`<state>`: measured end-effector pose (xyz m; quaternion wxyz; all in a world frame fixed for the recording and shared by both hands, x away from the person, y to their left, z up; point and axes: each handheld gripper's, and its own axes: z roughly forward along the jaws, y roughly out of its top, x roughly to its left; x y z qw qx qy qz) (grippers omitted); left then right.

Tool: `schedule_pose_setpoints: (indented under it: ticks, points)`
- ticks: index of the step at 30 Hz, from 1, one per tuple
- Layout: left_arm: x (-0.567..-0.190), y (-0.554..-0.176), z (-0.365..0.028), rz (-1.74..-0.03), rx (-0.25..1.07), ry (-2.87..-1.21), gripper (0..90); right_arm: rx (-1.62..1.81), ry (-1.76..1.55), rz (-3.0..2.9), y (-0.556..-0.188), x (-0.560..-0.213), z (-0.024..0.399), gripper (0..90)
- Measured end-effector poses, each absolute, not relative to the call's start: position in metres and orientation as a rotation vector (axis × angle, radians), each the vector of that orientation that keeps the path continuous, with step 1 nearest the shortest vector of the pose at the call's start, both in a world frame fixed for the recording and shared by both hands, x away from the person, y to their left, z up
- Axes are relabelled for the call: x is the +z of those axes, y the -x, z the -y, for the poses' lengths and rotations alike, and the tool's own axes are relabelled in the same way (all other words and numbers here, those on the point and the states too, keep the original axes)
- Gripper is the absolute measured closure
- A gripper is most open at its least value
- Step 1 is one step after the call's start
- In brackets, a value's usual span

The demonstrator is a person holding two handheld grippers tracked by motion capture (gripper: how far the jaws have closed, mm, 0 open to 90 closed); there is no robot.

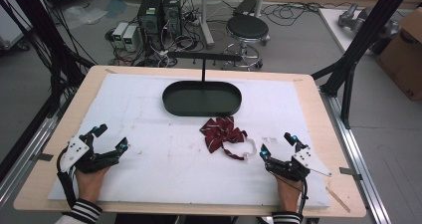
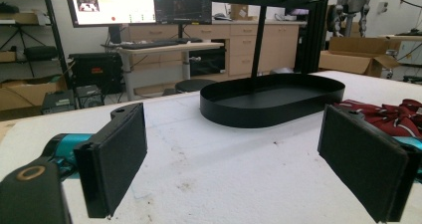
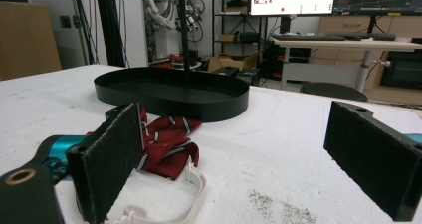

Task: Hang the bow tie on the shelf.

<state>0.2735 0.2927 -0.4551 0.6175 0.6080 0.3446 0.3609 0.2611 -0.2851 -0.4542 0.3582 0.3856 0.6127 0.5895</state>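
A dark red striped bow tie (image 1: 222, 133) with a white neck strap (image 1: 243, 153) lies on the white mat, just in front of a black oval tray (image 1: 202, 98) that carries an upright post and crossbar (image 1: 204, 57). My left gripper (image 1: 110, 139) rests open at the mat's front left, far from the bow tie. My right gripper (image 1: 277, 144) rests open at the front right, close beside the strap. In the right gripper view the bow tie (image 3: 166, 142) and strap (image 3: 191, 194) lie by the left jaw, with nothing between the jaws. The left gripper view shows the tray (image 2: 271, 100) ahead and the bow tie (image 2: 385, 115) at right.
The white mat (image 1: 149, 134) covers a wooden table (image 1: 318, 114). Black frame posts (image 1: 356, 50) stand at the right, and cables at the left. Beyond the table are a stool (image 1: 247, 30), computers (image 1: 159, 12) and a cardboard box (image 1: 405, 50) on the floor.
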Motion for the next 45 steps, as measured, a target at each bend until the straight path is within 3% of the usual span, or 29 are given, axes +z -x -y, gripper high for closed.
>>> schedule_pose_setpoints:
  ticks: [32,45]
  points:
    - [-0.455,-0.273,-0.291,-0.79,0.847,-1.399,12.4,1.545,-1.007,-1.584,-0.261,-0.454,0.287,7.6]
    - [-0.455,-0.272,-0.29,-0.782,0.857,-1.411,12.4,1.46,-1.033,-1.757,-0.27,-0.428,0.276,7.6]
